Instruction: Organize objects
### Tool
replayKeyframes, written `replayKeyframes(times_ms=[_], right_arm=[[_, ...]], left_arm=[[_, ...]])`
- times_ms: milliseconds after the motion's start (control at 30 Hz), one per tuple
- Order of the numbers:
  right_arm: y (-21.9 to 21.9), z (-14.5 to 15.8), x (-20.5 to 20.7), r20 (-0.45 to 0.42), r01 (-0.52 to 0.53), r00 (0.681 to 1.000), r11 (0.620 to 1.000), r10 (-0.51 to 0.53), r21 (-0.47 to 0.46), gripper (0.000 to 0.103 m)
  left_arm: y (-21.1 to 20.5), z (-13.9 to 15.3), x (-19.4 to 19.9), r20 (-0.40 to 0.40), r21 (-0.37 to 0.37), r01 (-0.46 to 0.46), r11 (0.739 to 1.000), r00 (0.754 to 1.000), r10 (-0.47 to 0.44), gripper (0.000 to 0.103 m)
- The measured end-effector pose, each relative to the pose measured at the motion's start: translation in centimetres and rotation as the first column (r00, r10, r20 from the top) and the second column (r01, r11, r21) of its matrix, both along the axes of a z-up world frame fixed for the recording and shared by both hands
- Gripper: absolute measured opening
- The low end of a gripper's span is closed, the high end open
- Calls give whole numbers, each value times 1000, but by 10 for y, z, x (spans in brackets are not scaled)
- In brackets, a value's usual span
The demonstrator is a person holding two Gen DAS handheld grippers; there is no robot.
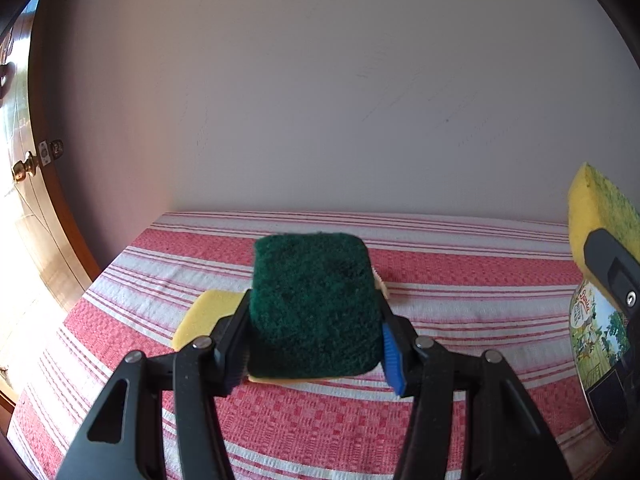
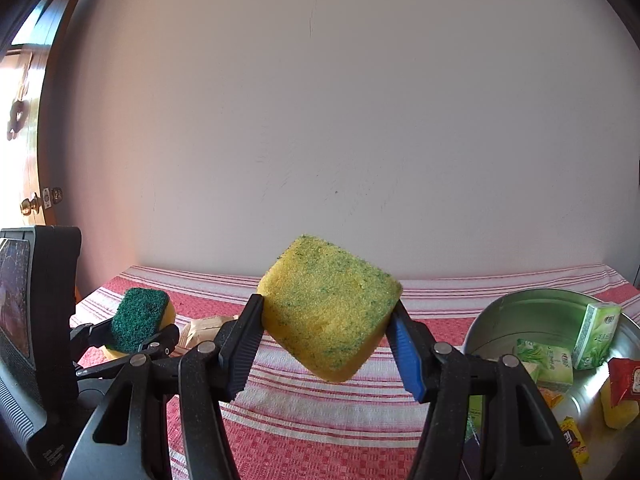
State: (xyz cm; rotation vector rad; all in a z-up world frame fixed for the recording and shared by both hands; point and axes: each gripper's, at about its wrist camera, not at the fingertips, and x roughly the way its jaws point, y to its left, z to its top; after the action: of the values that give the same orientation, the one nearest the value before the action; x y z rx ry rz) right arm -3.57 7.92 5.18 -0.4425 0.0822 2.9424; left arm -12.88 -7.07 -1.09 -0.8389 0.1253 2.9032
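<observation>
- Left gripper (image 1: 314, 316): its jaws clamp a sponge with a dark green scouring face (image 1: 316, 308), held clear of the surface, the green face turned up towards the camera and a strip of yellow foam showing under its near edge.
- Right gripper (image 2: 328, 324): its jaws clamp a yellow sponge flecked with green (image 2: 330, 308), tilted on one corner and lifted above the surface.
- Another yellow sponge (image 1: 206, 314): lies on the cloth just beyond and left of the left gripper's left finger, partly hidden by it.
- Surface: a red-and-white striped woven cloth (image 2: 320, 432) covers the table below both tools and runs ahead of them to the wall.
- Metal bowl (image 2: 520, 312): stands on the cloth to the right of the right gripper; it holds green cartons (image 2: 596, 330), a red sachet (image 2: 626, 380) and other small packets.
- A small tan packet (image 2: 204, 328): lies on the cloth between the two tools, in the right wrist view.
- Room: a plain pale wall (image 1: 320, 100) with faint scuff marks rises straight ahead of both grippers; a wooden door (image 1: 38, 216) with a brass knob (image 1: 24, 168) stands far to the left, lit brightly from beyond.
</observation>
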Motion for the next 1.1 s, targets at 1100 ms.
replayKeyframes(times_ms=[1100], right_arm=[[24, 11, 105, -130, 17, 992, 997, -7, 76, 62]], left_arm=[[38, 13, 75, -88, 46, -53, 998, 994, 57, 54]])
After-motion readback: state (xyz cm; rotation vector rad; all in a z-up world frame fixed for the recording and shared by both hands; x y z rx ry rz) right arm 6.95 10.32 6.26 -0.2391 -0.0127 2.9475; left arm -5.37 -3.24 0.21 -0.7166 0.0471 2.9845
